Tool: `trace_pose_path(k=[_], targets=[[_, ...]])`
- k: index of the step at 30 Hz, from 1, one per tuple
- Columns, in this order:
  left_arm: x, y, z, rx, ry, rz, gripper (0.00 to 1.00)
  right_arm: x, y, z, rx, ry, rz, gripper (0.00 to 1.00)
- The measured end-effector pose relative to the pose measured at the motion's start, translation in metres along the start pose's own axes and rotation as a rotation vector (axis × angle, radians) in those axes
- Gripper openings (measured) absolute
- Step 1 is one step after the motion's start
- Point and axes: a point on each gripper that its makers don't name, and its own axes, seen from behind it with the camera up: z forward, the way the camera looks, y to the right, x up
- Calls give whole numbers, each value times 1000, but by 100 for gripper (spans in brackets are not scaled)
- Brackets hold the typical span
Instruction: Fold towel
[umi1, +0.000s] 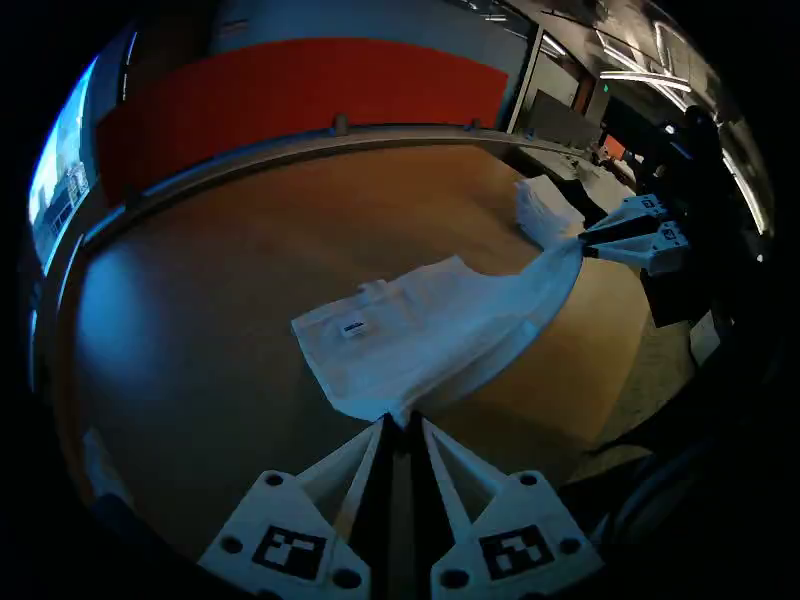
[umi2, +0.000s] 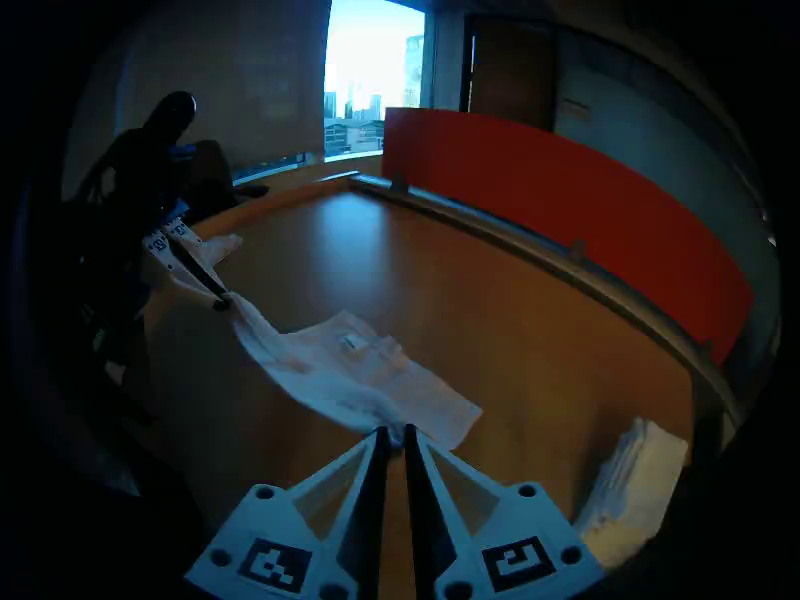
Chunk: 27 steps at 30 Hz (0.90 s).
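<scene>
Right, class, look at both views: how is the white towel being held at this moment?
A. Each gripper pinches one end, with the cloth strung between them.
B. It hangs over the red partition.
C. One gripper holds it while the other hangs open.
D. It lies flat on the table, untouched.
A: the left gripper and the right gripper each close on one end of the white towel, whose middle rests on the wooden table.

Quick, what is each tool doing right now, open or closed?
Left tool: closed on a corner of the towel.
Right tool: closed on another towel corner.
</scene>
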Motion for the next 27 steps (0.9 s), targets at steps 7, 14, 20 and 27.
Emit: trace_pose_path(k=[7,14,20,27], targets=[[1,0,5,1,-5,-11,11,-2,0,5,7,-11,-5,12],[5,-6,12,3,0,-21,11,-6,3,13,7,-27,-6,12],[10,-19,24,15,-1,-35,11,-7,11,25,4,-35,2,12],[17,-36,44,26,-5,-38,11,-10,21,43,-5,-49,12,12]])
